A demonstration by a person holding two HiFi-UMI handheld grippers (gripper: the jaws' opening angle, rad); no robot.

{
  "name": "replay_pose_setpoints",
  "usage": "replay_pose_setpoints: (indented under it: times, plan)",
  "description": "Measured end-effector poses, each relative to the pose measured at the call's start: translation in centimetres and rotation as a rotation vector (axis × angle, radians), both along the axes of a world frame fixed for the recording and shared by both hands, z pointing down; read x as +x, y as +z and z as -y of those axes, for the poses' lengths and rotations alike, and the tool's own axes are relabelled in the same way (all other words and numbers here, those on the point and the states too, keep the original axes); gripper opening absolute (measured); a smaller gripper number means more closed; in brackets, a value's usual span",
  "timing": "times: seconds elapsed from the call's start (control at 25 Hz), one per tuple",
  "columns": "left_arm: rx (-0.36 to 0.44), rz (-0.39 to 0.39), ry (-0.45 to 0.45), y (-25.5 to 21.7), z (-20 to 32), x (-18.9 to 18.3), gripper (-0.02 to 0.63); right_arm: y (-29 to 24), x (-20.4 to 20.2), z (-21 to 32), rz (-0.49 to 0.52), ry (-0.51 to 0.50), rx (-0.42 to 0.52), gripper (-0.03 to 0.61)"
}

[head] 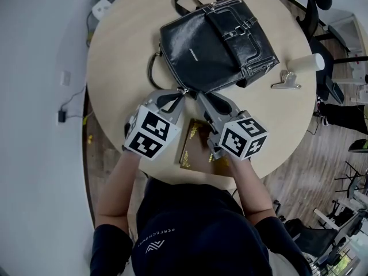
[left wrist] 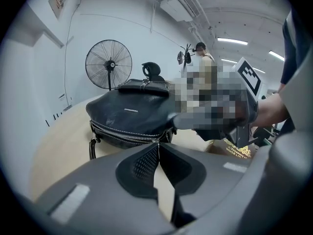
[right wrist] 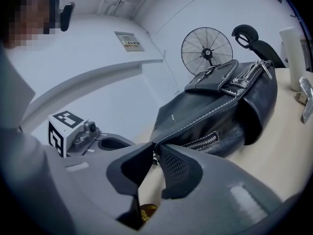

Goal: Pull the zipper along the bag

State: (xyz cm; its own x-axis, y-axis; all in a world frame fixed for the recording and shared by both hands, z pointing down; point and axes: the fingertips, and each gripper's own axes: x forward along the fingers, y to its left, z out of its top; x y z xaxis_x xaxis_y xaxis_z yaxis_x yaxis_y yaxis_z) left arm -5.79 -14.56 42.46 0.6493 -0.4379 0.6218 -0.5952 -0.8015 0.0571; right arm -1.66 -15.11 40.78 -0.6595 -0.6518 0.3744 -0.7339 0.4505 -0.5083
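Note:
A black leather bag [head: 213, 42] lies flat on the round wooden table [head: 123, 50]. Both grippers meet at its near edge. My left gripper [head: 183, 92] is shut, and in the left gripper view its tips [left wrist: 157, 145] pinch the small metal zipper pull at the end of the silver zipper [left wrist: 122, 135]. Just right of it, my right gripper [head: 199, 96] is shut on the bag's near corner [right wrist: 155, 145], where the stitched seam runs down into the pads. A second, short zipper [right wrist: 208, 142] shows on the bag's side.
A brown booklet with gold print [head: 192, 145] lies under the grippers near the table's front edge. A metal clip [head: 286, 80] and a white cup [head: 307, 62] sit right of the bag. A standing fan [left wrist: 108, 64] and an office chair [head: 316, 16] stand beyond the table.

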Motion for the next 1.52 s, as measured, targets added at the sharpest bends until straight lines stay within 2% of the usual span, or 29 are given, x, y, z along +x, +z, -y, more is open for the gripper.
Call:
replay_pose_setpoints:
  times: [0.28, 0.4, 0.88, 1.52]
  plan:
    - [0.025, 0.024, 0.021, -0.3, -0.2, -0.1, 0.028, -0.5, 0.4, -0.8, -0.022, -0.047, 0.012, 0.031]
    - [0.051, 0.05, 0.033, -0.6, 0.0, -0.2, 0.028, -0.7, 0.5, -1.0, -0.018, -0.053, 0.008, 0.028]
    - [0.087, 0.073, 0.069, -1.1, 1.0, -0.5, 0.029, -1.0, 0.5, -1.0, -0.025, -0.067, 0.012, 0.025]
    - [0.086, 0.086, 0.071, -1.5, 1.4, -1.7, 0.029, -1.2, 0.4, -0.8, -0.03, -0.075, 0.023, 0.021]
